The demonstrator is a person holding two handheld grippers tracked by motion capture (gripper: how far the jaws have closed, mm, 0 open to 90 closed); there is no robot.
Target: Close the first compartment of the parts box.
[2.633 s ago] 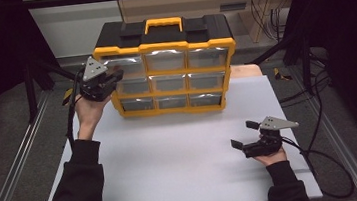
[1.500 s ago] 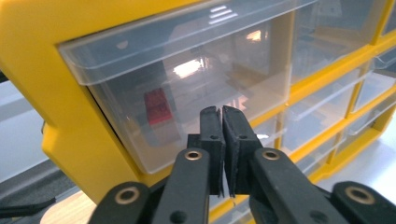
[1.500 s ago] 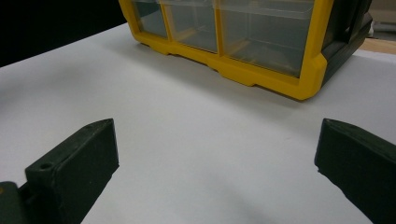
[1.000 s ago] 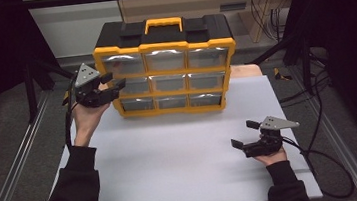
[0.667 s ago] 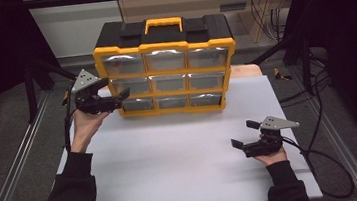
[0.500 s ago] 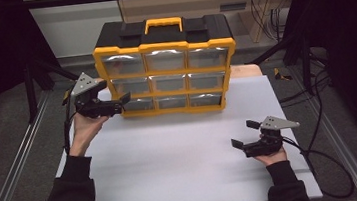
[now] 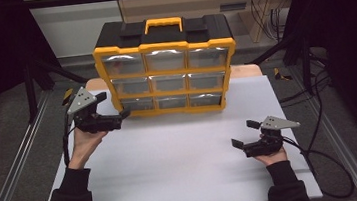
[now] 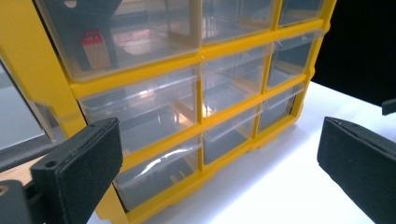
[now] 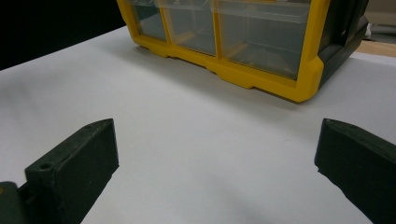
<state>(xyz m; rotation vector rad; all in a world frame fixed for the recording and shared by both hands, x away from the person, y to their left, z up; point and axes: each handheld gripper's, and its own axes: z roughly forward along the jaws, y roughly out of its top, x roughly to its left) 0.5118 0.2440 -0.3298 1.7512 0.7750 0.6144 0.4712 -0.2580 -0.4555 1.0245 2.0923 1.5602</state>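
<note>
One organizer cabinet (image 7: 165, 66) stands upright at the back centre of the white surface (image 7: 183, 165). Yellow frame, black top, one yellow carry handle (image 7: 163, 23).

Drawer count from the high view: nine clear drawers, three rows of three, all pushed in. The left gripper view shows a red-and-tan item (image 8: 95, 46) inside one upper drawer; the contents of the others cannot be made out.

Two grippers, one per hand.

Left gripper (image 7: 116, 118): held at the left side of the surface, pointing right toward the cabinet's bottom-left corner. Its tips lie just beside the lowest left drawer (image 7: 137, 104); contact cannot be confirmed. Jaws spread wide, nothing between them. In its own view the two black jaws frame the cabinet front at close range.

Right gripper (image 7: 245, 134): low over the right front part of the surface, well apart from the cabinet, pointing left. Jaws wide apart, holding nothing. Its own view shows bare white surface between the jaws and the cabinet's lower edge beyond.

One black cable (image 7: 324, 165) trails from the right gripper off the right edge of the surface.
</note>
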